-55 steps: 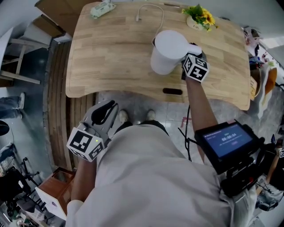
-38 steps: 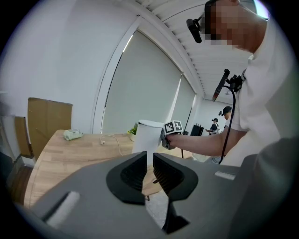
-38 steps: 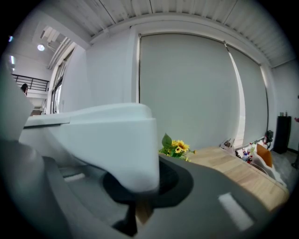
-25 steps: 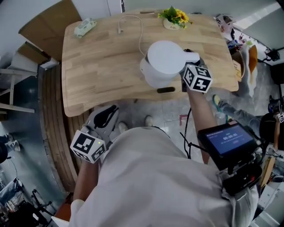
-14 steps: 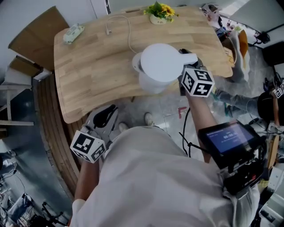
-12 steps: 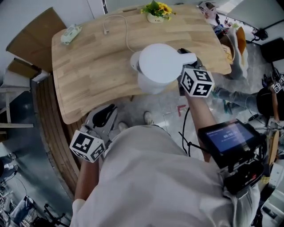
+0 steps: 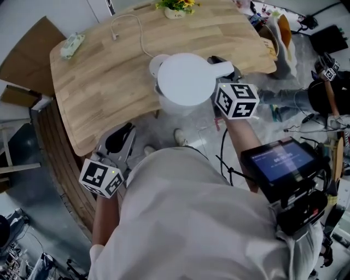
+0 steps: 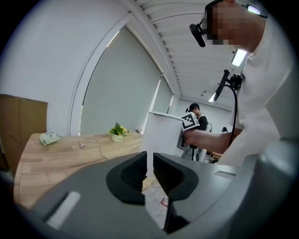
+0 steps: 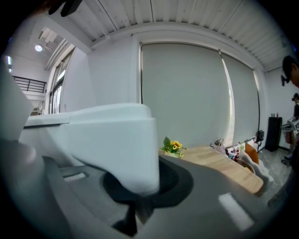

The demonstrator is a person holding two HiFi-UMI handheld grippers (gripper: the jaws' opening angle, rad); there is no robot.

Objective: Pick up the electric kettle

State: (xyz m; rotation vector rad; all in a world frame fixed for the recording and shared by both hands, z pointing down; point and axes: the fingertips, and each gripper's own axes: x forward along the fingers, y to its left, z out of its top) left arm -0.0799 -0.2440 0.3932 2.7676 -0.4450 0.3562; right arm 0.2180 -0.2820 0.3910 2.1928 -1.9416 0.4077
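The white electric kettle [image 7: 186,82] hangs in the air above the wooden table's near edge [image 7: 98,98], lifted off its round white base [image 7: 154,62]. My right gripper [image 7: 221,70] is shut on the kettle's handle [image 9: 117,140], which fills the space between its jaws [image 9: 140,186] in the right gripper view. My left gripper [image 7: 119,143] is held low beside my body, off the table. Its jaws [image 8: 149,170] stand almost together with only a thin slit and nothing in it. From there the kettle [image 8: 161,133] shows ahead, with the right gripper's marker cube [image 8: 188,122] behind it.
A white cable [image 7: 134,30] runs from the base across the table. A small flower pot [image 7: 175,6] stands at the far edge and a pale green object [image 7: 72,45] at the far left. Cardboard [image 7: 22,60] leans left of the table. Another person [image 8: 197,119] stands in the background.
The kettle has risen off its base and come toward me and leftward with the right gripper. The head view has swung, shifting the table. The left gripper has hardly moved.
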